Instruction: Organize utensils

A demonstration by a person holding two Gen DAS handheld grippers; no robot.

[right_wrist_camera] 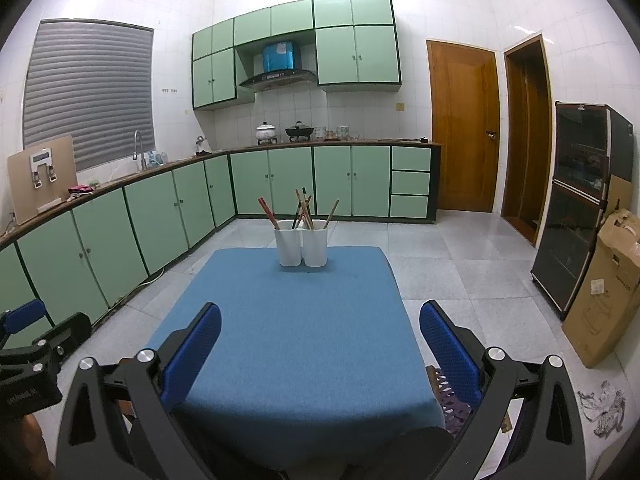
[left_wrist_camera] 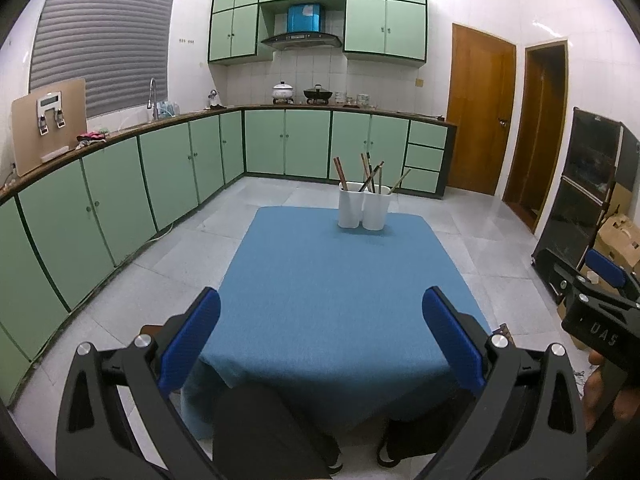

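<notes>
Your left gripper (left_wrist_camera: 320,336) hangs over the near edge of the table with its blue-padded fingers (left_wrist_camera: 192,340) spread wide and nothing between them. Your right gripper (right_wrist_camera: 320,344) stands the same way, fingers (right_wrist_camera: 450,344) far apart and empty, just above the near part of the blue tablecloth (right_wrist_camera: 296,320). Each gripper shows at the edge of the other's view (the right one at the far right of the left camera, the left one at the lower left of the right camera).

Well ahead of both, near the far edge of the cloth, stand two white utensil holders (left_wrist_camera: 364,210) touching side by side. Chopsticks (left_wrist_camera: 370,174) lean out of them at different angles: a reddish pair (right_wrist_camera: 269,213) in the left holder, several wooden and dark ones in the right and around the middle.

Beyond the table run green kitchen cabinets (left_wrist_camera: 288,144) under a counter with a faucet (left_wrist_camera: 152,98), a white pot (left_wrist_camera: 283,91) and a black wok (left_wrist_camera: 318,94). A wooden door (right_wrist_camera: 464,128) stands to the right, with a dark glass cabinet (right_wrist_camera: 580,200) and a cardboard box (right_wrist_camera: 604,292) nearer you.
</notes>
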